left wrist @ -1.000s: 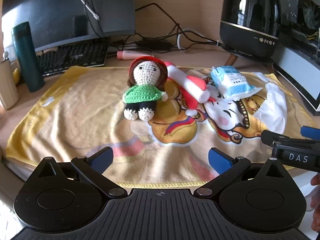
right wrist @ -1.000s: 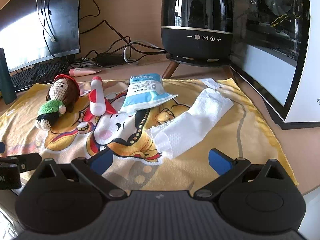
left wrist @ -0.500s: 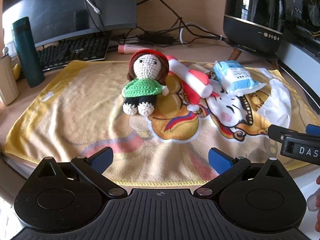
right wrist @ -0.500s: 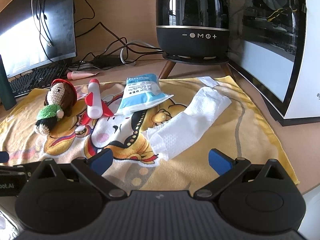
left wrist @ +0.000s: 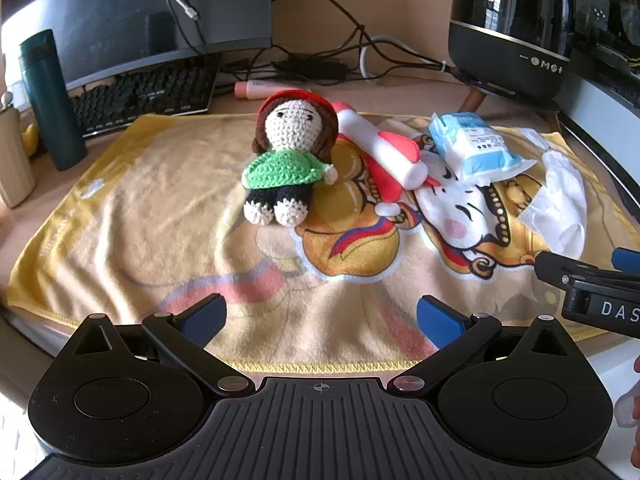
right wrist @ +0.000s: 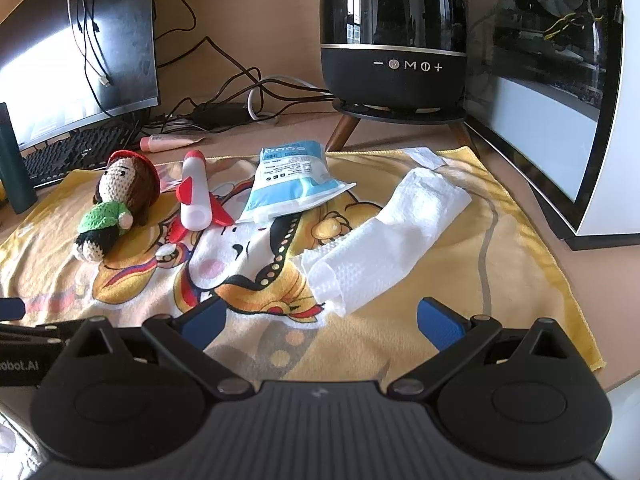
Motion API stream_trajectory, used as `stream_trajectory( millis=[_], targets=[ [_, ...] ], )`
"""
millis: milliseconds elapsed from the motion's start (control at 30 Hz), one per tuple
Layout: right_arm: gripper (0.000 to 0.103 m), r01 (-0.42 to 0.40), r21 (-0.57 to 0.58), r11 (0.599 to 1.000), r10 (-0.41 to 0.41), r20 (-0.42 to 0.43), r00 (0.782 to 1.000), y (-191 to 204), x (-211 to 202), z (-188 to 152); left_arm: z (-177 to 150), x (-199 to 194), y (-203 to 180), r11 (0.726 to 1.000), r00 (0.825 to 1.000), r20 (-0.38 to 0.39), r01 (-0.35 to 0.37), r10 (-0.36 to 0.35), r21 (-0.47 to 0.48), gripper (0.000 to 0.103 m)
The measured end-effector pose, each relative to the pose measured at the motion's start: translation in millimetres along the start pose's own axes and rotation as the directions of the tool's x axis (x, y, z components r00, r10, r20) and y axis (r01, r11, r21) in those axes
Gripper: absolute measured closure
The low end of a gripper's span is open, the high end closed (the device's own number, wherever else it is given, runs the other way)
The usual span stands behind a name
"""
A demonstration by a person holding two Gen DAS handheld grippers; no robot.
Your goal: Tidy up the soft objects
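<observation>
Left gripper (left wrist: 320, 316) spread wide, empty, above the near edge of the yellow towel (left wrist: 160, 216). Right gripper (right wrist: 320, 316) also spread, empty, its fingers framing the folded white cloth (right wrist: 384, 240). All soft items lie on the towel: crochet doll (left wrist: 290, 160), plush rocket (left wrist: 384, 148) touching it, blue tissue pack (left wrist: 472, 146) beside that. No bin or container visible in either view.
</observation>
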State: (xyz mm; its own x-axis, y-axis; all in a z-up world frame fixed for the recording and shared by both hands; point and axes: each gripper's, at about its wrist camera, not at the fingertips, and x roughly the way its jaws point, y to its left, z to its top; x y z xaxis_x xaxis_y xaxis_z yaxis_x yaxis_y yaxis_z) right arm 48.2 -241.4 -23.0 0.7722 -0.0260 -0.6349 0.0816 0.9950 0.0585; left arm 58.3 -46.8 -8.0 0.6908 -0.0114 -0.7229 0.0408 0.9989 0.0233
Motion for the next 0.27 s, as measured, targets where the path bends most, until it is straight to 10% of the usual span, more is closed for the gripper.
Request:
stream_trajectory(
  millis=[267],
  targets=[
    [0.000, 0.000, -0.005, 1.000, 0.000, -0.008, 1.000, 0.0, -0.9, -2.5, -2.4, -1.0, 0.3, 1.000, 1.000, 0.008, 0.011, -0.011, -0.004, 0.000]
  ],
)
